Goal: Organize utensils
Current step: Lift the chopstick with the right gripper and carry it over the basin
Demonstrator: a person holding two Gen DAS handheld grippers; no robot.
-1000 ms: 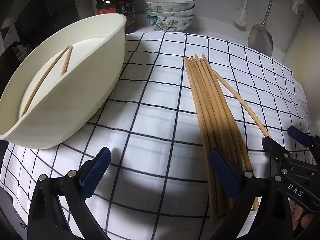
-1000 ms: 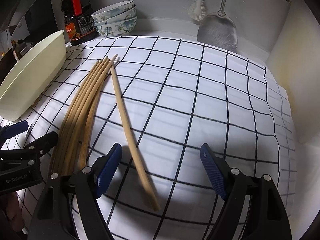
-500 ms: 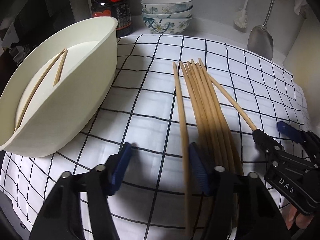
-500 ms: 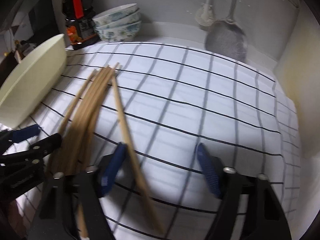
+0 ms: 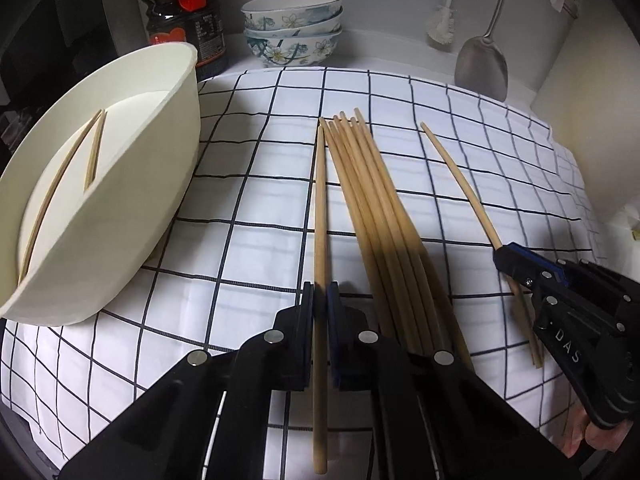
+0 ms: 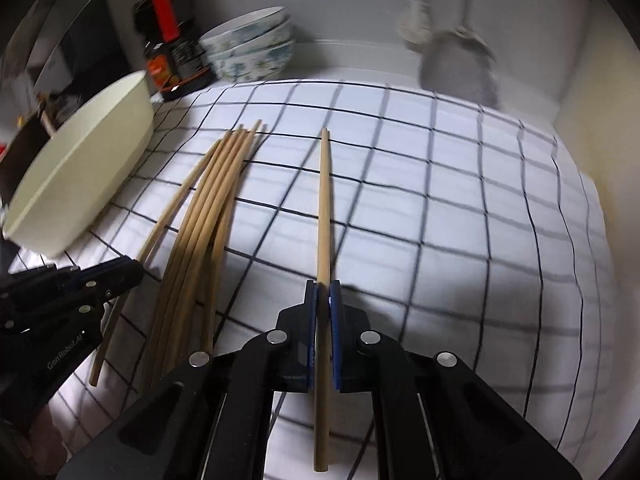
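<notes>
A bundle of chopsticks (image 5: 384,232), pale tan wood, long, thin and round, lies on a white cloth with a black grid (image 5: 248,208); their far tips fan together and their near ends spread slightly. Each hand-held tong has just been closing, and each now pinches a single chopstick between its blue pads. The left gripper (image 5: 320,300) clamps one chopstick (image 5: 320,208) just beside the bundle, on the side nearer a cream oval tub (image 5: 132,200); the stick runs straight through the closed jaws, sticking out in front and behind. The right gripper (image 6: 323,300) clamps another chopstick (image 6: 324,200) set well apart from the bundle on the side away from the tub, likewise passing through the jaws. Inside the tub, two more chopsticks (image 5: 80,160) lie against its pale floor, one long and one showing only a short length. Beyond the bundle, at the back wall, stand stacked floral bowls (image 5: 292,28), a dark sauce bottle (image 5: 184,20) and a metal spatula (image 5: 482,64).
</notes>
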